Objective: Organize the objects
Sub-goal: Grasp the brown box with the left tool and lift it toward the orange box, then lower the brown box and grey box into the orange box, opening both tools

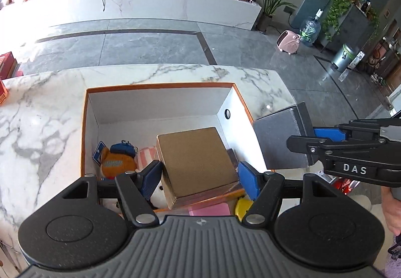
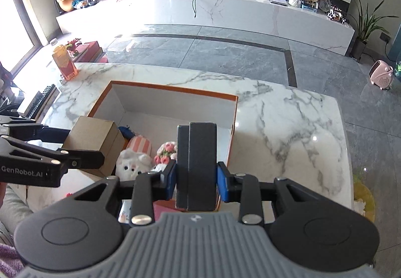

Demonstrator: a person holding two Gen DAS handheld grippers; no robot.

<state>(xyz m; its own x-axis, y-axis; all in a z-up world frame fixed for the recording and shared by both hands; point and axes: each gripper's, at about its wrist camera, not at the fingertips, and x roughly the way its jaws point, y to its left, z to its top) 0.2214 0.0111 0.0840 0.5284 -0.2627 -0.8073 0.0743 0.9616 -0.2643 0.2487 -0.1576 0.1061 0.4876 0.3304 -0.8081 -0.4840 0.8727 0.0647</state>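
Note:
An open orange box with white inside walls (image 1: 155, 105) (image 2: 173, 102) sits on the marble table. My left gripper (image 1: 200, 177) is shut on a brown cardboard box (image 1: 198, 160) (image 2: 97, 140), held over the orange box. My right gripper (image 2: 196, 177) is shut on a dark grey flat case (image 2: 198, 160) (image 1: 280, 140), held upright over the box's right wall. Inside lie an orange and blue plush (image 1: 117, 160), a white plush (image 2: 132, 162), a striped pink item (image 2: 140, 145) and a flower item (image 2: 166, 150).
The marble table (image 2: 288, 127) extends right of the box. An orange carton (image 2: 65, 62) stands at its far left corner. Pink (image 1: 210, 210) and yellow (image 1: 243, 205) items lie near the box's front. Grey tiled floor (image 1: 150, 44) lies beyond.

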